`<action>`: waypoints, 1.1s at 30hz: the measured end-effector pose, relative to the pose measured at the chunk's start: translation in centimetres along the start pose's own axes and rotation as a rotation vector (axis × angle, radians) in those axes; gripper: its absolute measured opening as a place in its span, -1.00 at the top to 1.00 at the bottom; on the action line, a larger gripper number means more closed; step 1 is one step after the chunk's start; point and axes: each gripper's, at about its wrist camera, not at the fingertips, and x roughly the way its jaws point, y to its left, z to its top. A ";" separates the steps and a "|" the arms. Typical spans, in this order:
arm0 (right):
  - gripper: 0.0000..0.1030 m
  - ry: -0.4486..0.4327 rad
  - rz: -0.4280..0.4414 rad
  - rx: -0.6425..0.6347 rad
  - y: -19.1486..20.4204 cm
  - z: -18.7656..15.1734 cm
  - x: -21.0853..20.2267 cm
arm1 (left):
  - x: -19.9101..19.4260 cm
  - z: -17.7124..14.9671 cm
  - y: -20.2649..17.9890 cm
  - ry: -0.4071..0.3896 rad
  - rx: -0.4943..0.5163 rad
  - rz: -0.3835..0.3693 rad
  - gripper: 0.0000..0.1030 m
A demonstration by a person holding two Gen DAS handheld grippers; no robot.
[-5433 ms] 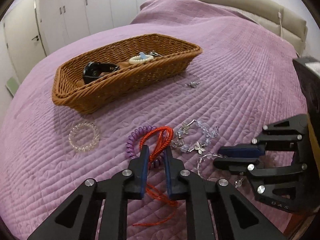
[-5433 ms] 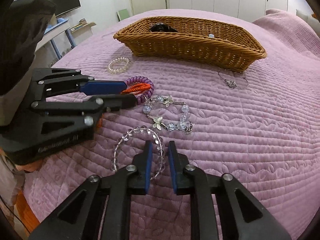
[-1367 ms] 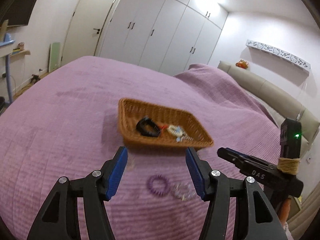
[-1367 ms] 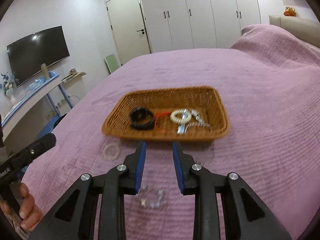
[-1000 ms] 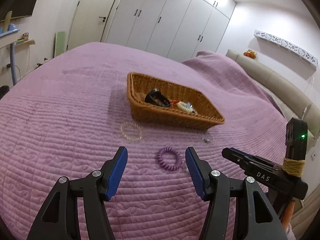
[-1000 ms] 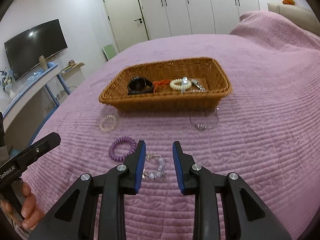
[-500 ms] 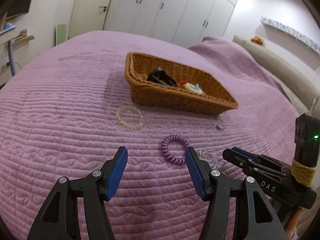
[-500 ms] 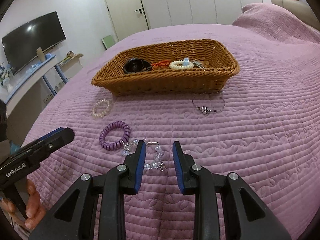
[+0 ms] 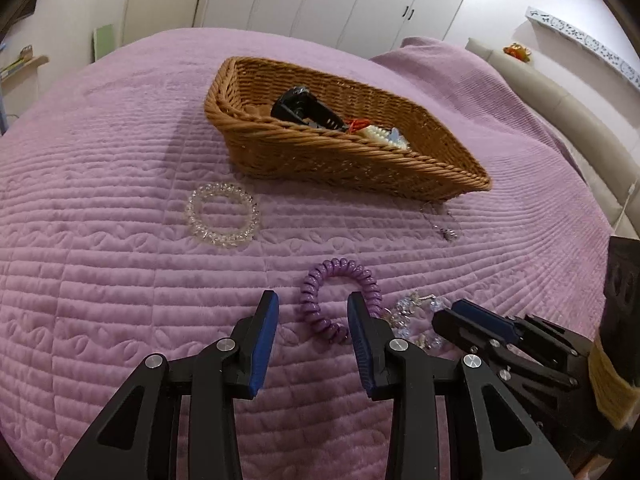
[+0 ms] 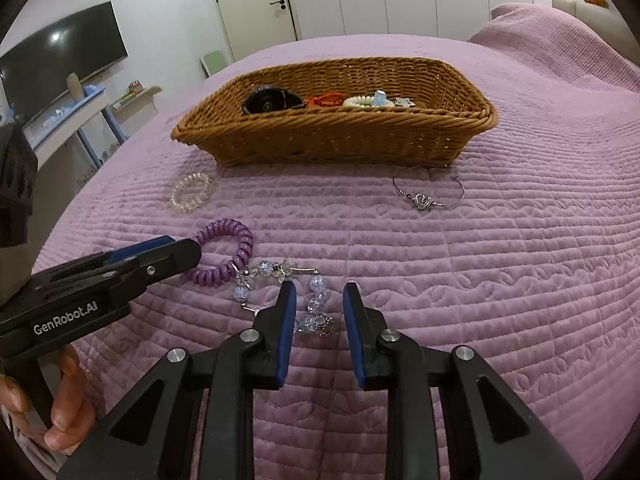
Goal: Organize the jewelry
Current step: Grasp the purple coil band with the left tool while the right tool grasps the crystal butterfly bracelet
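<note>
- The clear coil hair tie (image 9: 221, 215) was seen on the purple bedspread (image 9: 100, 280), just before the wicker basket's (image 9: 344, 160) left corner.
- The left gripper (image 9: 313, 312) was held open, its fingers astride the purple coil hair tie (image 9: 320, 308).
- The right gripper (image 10: 319, 298) was held open over the crystal bead bracelet (image 10: 280, 280), just beside that tie.
- The silver bangle (image 10: 428, 196) was found before the basket's right corner.

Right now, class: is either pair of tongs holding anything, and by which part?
Nothing is held. The left tongs straddle the purple coil bracelet, open; the right tongs hang open above the crystal bracelet.
</note>
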 end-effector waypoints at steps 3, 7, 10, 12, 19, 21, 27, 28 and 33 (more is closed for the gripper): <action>0.50 0.005 -0.008 0.007 -0.2 0.1 0.4 | 0.3 0.1 -0.2 -0.004 0.003 0.018 0.33; 0.55 0.024 -0.029 -0.004 -0.1 0.3 1.2 | 0.8 0.1 -0.8 -0.007 0.024 0.083 0.47; 0.58 0.027 -0.058 -0.033 0.5 0.5 1.5 | 1.0 0.0 -1.2 -0.007 0.045 0.129 0.66; 0.66 0.029 -0.073 -0.051 0.8 0.5 1.7 | 1.1 0.1 -1.5 -0.009 0.055 0.140 0.77; 0.79 0.016 -0.088 -0.046 0.8 0.3 1.3 | 0.3 -0.3 -0.8 -0.034 0.029 0.112 0.80; 0.79 0.008 -0.079 -0.036 0.6 0.3 1.0 | 0.2 -0.3 -0.4 -0.039 0.011 0.096 0.80; 0.79 -0.051 -0.033 -0.013 0.1 -0.2 -0.8 | -0.7 -0.5 0.8 -0.068 -0.044 0.054 0.80; 0.79 -0.059 -0.030 -0.010 0.0 -0.2 -1.0 | -0.9 -0.5 0.9 -0.078 -0.048 0.048 0.80; 0.79 -0.091 0.013 0.004 -0.5 -0.2 -2.0 | -1.2 -0.6 1.1 -0.090 -0.062 0.029 0.80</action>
